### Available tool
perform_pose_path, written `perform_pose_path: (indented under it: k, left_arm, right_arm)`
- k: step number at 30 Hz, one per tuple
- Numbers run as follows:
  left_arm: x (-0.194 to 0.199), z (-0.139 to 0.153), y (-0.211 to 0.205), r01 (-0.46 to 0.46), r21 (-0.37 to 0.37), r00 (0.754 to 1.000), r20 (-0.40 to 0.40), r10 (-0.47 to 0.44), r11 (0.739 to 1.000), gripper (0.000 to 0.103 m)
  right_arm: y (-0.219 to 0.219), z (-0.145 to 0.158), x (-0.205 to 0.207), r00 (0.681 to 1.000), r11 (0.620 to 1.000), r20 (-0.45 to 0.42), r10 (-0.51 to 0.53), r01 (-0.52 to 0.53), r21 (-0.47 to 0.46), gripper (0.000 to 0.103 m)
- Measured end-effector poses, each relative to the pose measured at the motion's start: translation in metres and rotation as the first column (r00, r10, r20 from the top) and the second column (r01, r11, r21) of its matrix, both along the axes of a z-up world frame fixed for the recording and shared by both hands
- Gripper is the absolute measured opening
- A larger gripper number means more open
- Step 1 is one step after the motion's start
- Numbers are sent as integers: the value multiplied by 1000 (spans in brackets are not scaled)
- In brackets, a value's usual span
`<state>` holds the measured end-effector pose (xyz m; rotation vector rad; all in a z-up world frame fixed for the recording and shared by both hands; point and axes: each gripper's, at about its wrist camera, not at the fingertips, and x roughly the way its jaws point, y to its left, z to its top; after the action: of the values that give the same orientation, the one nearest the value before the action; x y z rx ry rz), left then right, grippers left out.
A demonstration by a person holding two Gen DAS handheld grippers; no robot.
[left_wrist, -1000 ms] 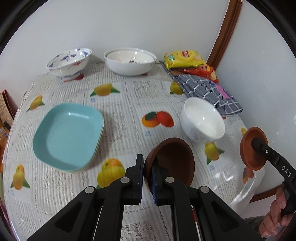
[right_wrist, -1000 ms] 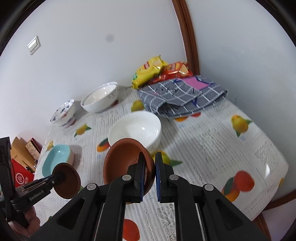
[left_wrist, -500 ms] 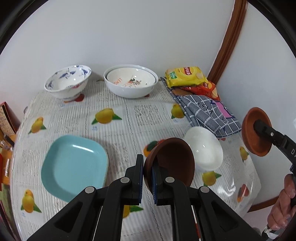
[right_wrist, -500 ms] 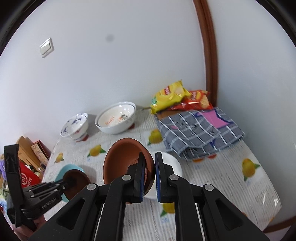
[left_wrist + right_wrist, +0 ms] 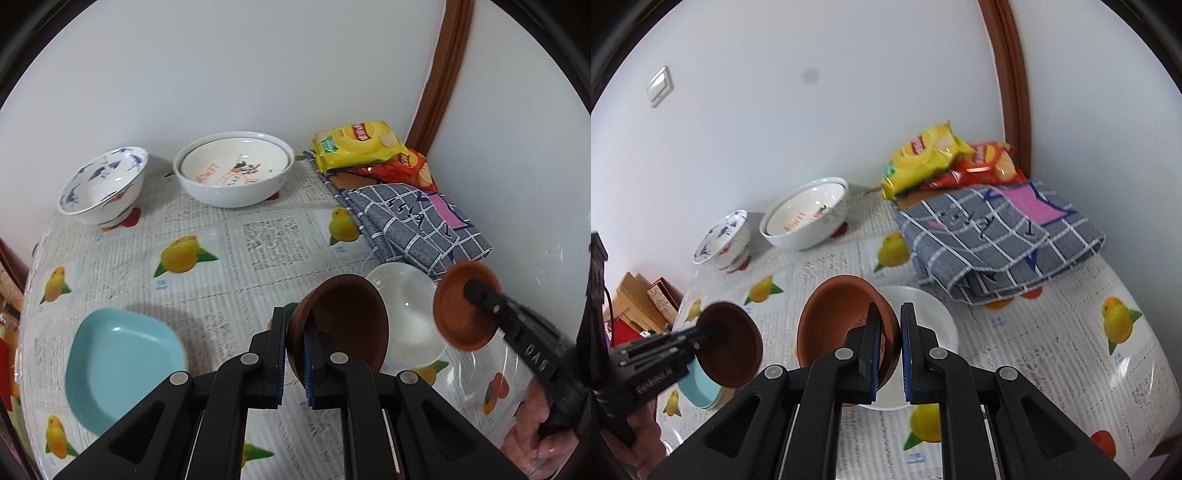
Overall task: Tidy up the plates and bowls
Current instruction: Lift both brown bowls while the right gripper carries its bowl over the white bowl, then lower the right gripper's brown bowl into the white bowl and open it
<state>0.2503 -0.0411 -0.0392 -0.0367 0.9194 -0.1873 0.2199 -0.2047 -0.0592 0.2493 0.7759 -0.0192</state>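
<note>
A dark brown bowl (image 5: 343,321) is clamped by its rim in the left gripper (image 5: 294,354), and a terracotta bowl (image 5: 842,325) in the right gripper (image 5: 888,350); both are held tilted above the bench (image 5: 229,258), over a white bowl (image 5: 406,317).

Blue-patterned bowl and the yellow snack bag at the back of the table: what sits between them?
A large white bowl with a smaller printed dish nested inside, between the blue-patterned bowl and the yellow snack bag; both wrist views show it.

Bright, even daylight; soft shadows; strong fisheye bending, dark corners
</note>
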Motion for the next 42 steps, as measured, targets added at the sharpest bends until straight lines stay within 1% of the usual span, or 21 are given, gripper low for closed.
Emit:
perform_pose_path:
  k: [6, 13, 17, 18, 19, 21, 26, 30, 33, 39, 42]
  left_arm:
    - [16, -9, -19, 19, 10, 1000, -2, -19, 1000, 8]
    - [28, -19, -42, 71, 16, 997, -6, -71, 997, 8]
    - [36, -24, -52, 95, 21, 995, 9, -96, 995, 8]
    - [38, -25, -53, 97, 23, 995, 7, -97, 995, 8]
    - [41, -28, -55, 98, 29, 995, -12, -98, 995, 8]
    - [42, -27, -55, 111, 28, 994, -12, -111, 993, 8]
    - [44, -23, -50, 109, 29, 994, 5, -109, 994, 8]
    - [48, -24, -46, 97, 29, 995, 1, -97, 995, 8]
    - [48, -21, -43, 98, 13, 995, 3, -98, 995, 8]
    - [44, -15, -38, 93, 3, 995, 20, -93, 996, 8]
    - [45, -14, -36, 88, -2, 996, 17, -88, 996, 8]
  right_arm:
    - [-14, -11, 3, 1000, 1000, -22, -9, 10, 28, 10]
    - [-21, -12, 5, 1000, 999, -17, -17, 17, 37, 10]
    - [-26, -12, 6, 1000, 999, -17, -26, 27, 46, 10]
    - [-27, -12, 5, 999, 998, -16, -30, 31, 46, 10]
    - [-28, -12, 5, 999, 998, -16, -33, 34, 44, 10]
    - [-29, -11, 5, 999, 998, -13, -39, 40, 46, 10]
    - [-30, -11, 4, 999, 998, -11, -35, 35, 55, 10]
    - [-29, -18, 5, 999, 998, -20, -44, 44, 42, 10]
    - [-24, -27, 10, 999, 998, -41, -31, 33, 44, 10]
    - [-11, -41, 21, 997, 1000, -75, -12, 14, 20, 10]
    - [-3, -45, 25, 996, 999, -87, -16, 13, -31, 10]
